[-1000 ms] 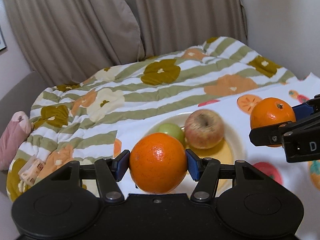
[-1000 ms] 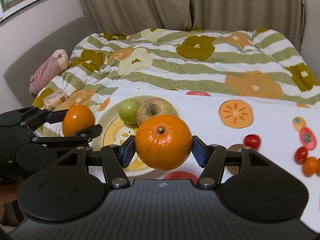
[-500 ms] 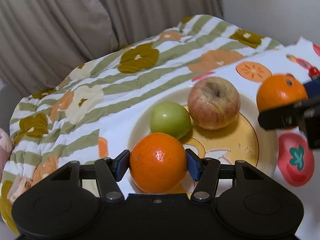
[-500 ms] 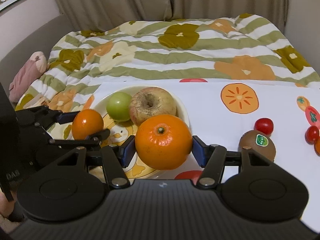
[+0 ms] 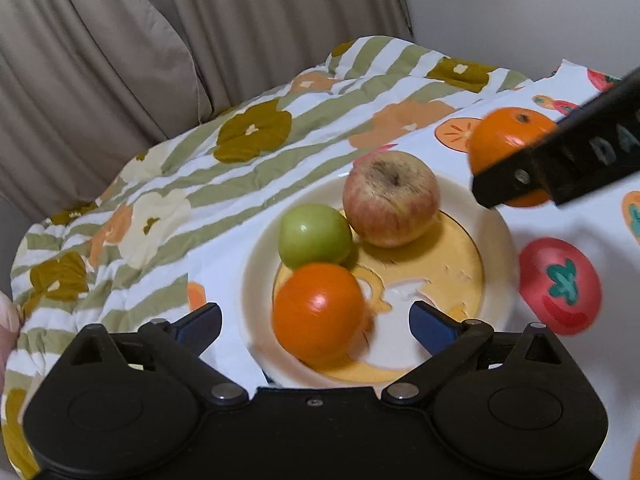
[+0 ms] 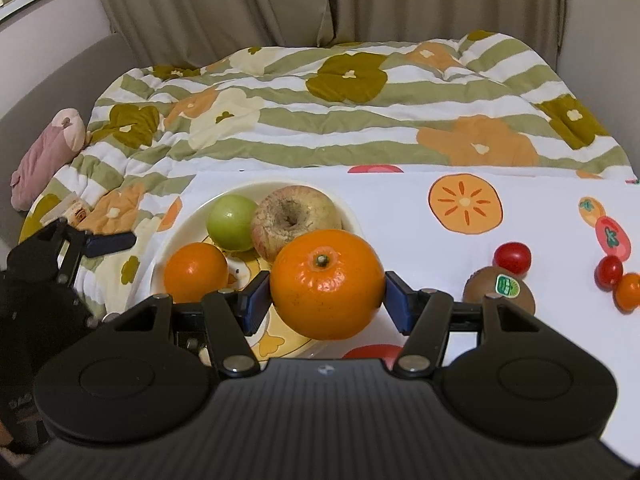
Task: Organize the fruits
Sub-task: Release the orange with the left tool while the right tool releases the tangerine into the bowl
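The left gripper (image 5: 316, 322) was spread wide, its blue-padded fingers (image 5: 432, 326) standing clear on either side of a small orange (image 5: 318, 314) and not touching it. That orange sat on the near part of a cream plate (image 5: 494, 240) with a yellow centre, just beside a green apple (image 5: 314, 234) and close to a larger red-yellow apple (image 5: 390, 198) behind it.

The right gripper (image 6: 326, 298) was pinched on a larger orange (image 6: 327, 283), a blue pad pressed against each side. The orange was glossy, with its green stem end facing up, and it was held above the plate's right rim.

The plate rested on a white cloth (image 6: 400, 200) printed with fruit shapes. To the right on the cloth lay a brown kiwi (image 6: 498, 290) with a green sticker, and beside it a cherry tomato (image 6: 512, 258). Farther right were two more small tomatoes, one red and one orange. A green-striped flowered quilt (image 6: 360, 120) lay behind.
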